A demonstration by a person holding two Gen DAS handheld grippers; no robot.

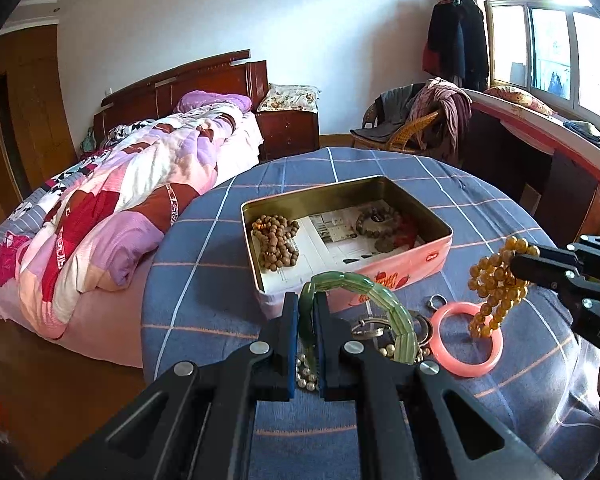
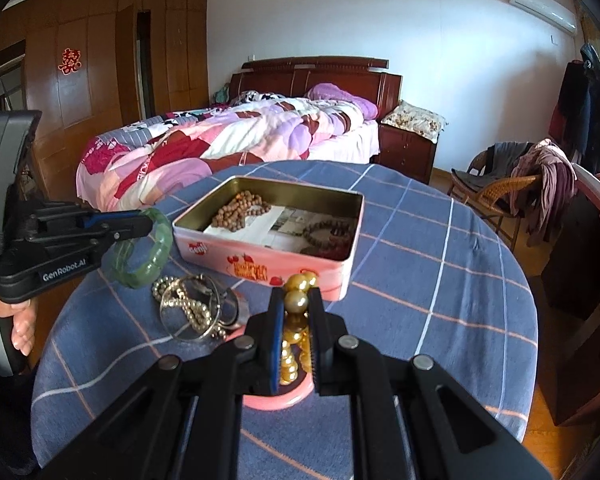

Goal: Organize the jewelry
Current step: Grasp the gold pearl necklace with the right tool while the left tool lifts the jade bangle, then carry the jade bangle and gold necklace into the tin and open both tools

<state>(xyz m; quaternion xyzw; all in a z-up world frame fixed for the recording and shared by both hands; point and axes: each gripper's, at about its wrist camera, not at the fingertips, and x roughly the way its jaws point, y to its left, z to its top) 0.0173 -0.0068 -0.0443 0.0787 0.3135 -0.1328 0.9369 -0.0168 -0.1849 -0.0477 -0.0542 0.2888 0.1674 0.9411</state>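
Observation:
My left gripper (image 1: 307, 300) is shut on a green jade bracelet (image 1: 384, 296) and holds it above the table, just in front of the pink tin box (image 1: 404, 264). It also shows in the right wrist view (image 2: 150, 222) with the bracelet (image 2: 156, 256). My right gripper (image 2: 296, 296) is shut on a string of amber beads (image 2: 296, 300), which hangs over a pink bangle (image 1: 470, 366); the beads (image 1: 496, 280) dangle from it (image 1: 514, 260) in the left view. The tin (image 2: 260, 266) holds brown bead strings (image 1: 276, 242) and a dark bracelet (image 1: 380, 222).
A heap of pearl beads and metal bangles (image 2: 196, 308) lies on the blue checked tablecloth (image 2: 440, 280) in front of the tin. A small ring (image 1: 436, 301) lies by the pink bangle. A bed (image 1: 120, 208) stands to the left, a wicker chair (image 2: 496, 192) to the right.

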